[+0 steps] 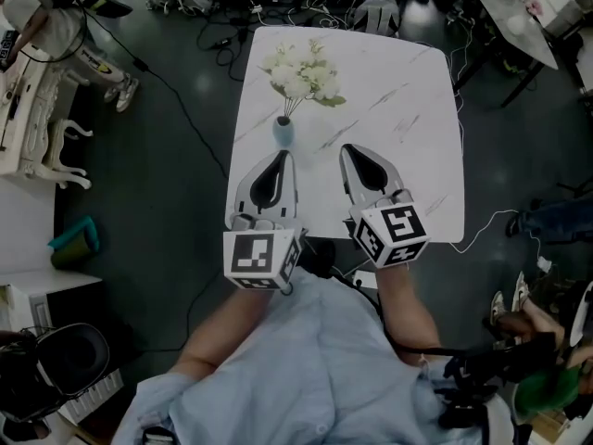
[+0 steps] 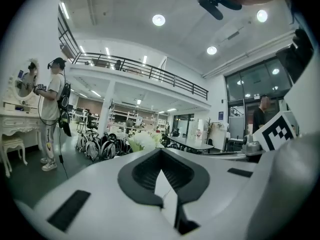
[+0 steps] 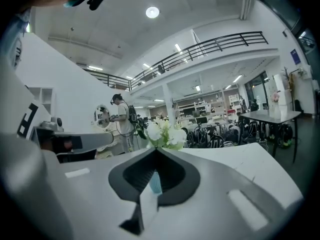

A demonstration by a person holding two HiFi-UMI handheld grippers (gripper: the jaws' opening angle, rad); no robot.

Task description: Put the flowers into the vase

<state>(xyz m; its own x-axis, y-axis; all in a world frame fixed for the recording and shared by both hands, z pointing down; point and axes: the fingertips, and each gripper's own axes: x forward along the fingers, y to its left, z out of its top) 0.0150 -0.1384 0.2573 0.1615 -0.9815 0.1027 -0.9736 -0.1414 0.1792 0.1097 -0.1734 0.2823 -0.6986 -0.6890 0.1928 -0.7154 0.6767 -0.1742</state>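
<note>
Head view: slender pale-blue vase [image 1: 283, 132]

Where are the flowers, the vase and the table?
flowers [image 1: 301, 70], head view, on the white blooms.
vase [image 1: 283, 133], head view, on its blue body.
table [image 1: 408, 91], head view, on its bare top.

Large indoor hall with a dark floor [image 1: 157, 202]. A white, marble-patterned worktop [image 1: 408, 91] stands at its centre. Left of the worktop are a white dressing table [image 1: 23, 109] and a stool [image 1: 65, 151]. Beyond the worktop, cables [image 1: 222, 40] and bags [image 2: 100, 148] lie on the floor. High above the worktop run a railed balcony [image 2: 140, 66] and round ceiling lights [image 2: 158, 20]. To the worktop's right are tall windows [image 2: 250, 91].
</note>
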